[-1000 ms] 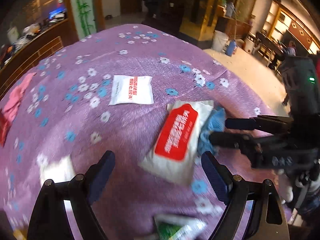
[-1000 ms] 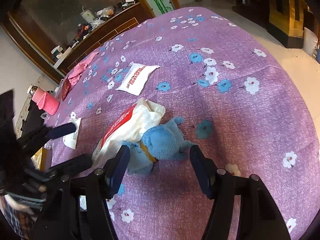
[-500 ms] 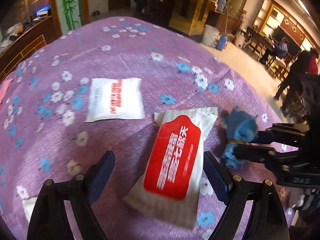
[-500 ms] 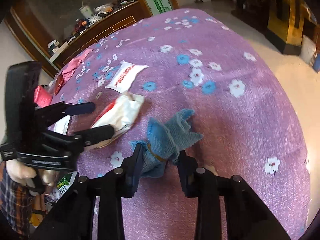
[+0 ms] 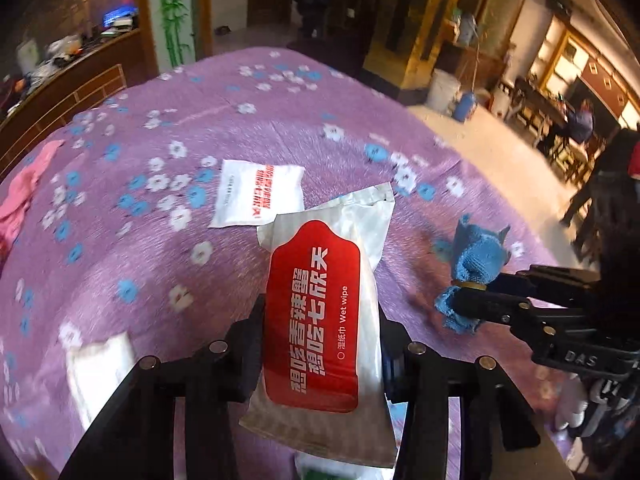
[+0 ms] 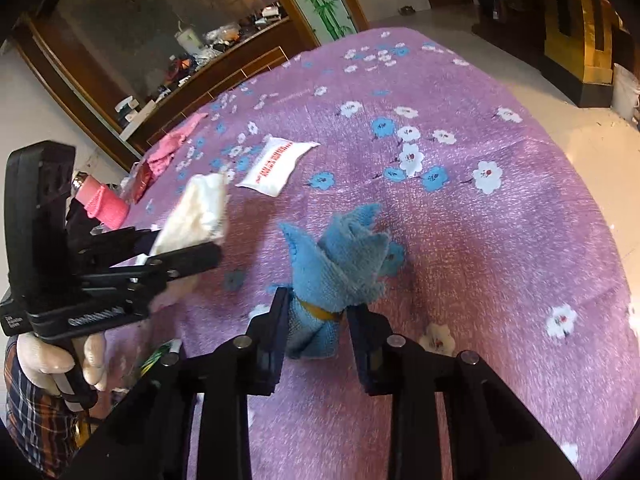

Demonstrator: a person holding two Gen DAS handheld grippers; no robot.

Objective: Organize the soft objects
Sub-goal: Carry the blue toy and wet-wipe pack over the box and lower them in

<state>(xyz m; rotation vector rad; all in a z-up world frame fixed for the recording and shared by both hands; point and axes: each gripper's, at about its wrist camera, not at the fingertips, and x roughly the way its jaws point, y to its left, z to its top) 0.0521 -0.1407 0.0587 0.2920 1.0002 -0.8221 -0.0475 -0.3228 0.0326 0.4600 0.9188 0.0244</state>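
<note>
A white wet wipe pack (image 5: pixel 316 320) with a red label stands between the fingers of my left gripper (image 5: pixel 320 340). Its jaws are closing and the pads press the pack's sides. The right wrist view shows that pack (image 6: pixel 196 216) held off the purple flowered cloth (image 6: pixel 480 260) by the left gripper (image 6: pixel 200 248). A blue towel bundle (image 6: pixel 336 264) with a yellow band is pinched in my right gripper (image 6: pixel 320 332), whose jaws are still closing. In the left wrist view the bundle (image 5: pixel 476 264) sticks up from the right gripper (image 5: pixel 476 300).
A flat white packet (image 5: pixel 260 194) with red print lies further back. A pink cloth (image 5: pixel 24 192) lies at the far left edge and another white packet (image 5: pixel 100 368) near my left side. A gloved hand (image 6: pixel 48 360) holds the left gripper. The table drops off to the floor on the right.
The left jaws have shut from wide open onto the wet wipe pack and raised it. The right gripper has tightened on the blue bundle and lifted it upright, away from the pack.
</note>
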